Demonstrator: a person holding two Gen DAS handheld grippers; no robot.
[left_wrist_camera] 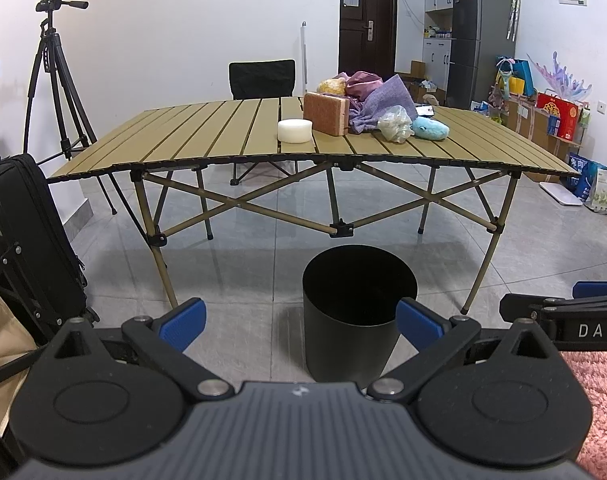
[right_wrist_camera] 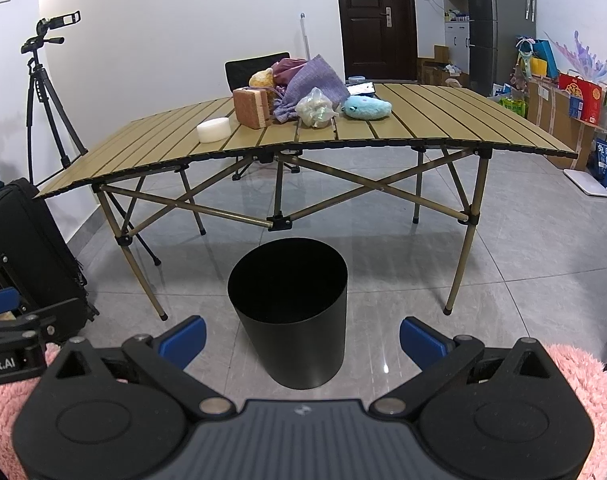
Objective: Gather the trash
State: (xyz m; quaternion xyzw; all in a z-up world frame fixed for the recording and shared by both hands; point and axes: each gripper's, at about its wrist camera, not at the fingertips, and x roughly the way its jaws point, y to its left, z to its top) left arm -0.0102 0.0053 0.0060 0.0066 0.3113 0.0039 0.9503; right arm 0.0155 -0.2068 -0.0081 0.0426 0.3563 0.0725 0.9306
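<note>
**Both grippers hung back from the table, with the bin between them and the trash**

The left gripper [left_wrist_camera: 301, 320] and the right gripper [right_wrist_camera: 302, 338] were both spread wide with nothing between their blue pads, held low over the tiled floor and well short of the folding table [left_wrist_camera: 207, 136]. The black bin [left_wrist_camera: 359, 308] stood on the floor just ahead of them, in front of the table's near edge, and its mouth looked empty.

The likely trash lay up and forward from both grippers, on the far half of the tabletop: a crumpled plastic bag [right_wrist_camera: 315, 107] in front of a heap of purple cloth [right_wrist_camera: 317, 80], with a blue plush toy [right_wrist_camera: 368, 107] touching it on one side and a brown sponge block [right_wrist_camera: 252, 107] on the other. A white round puck [right_wrist_camera: 213, 129] sat apart from them, nearer the front edge.

In the right wrist view the bag sat almost dead ahead; in the left wrist view it fell right of centre. By that reading the right gripper had the straighter line to it. The bag had no clear long axis, so approach angle mattered little, but the reach had to clear the bin and rise over the table's edge.
</note>
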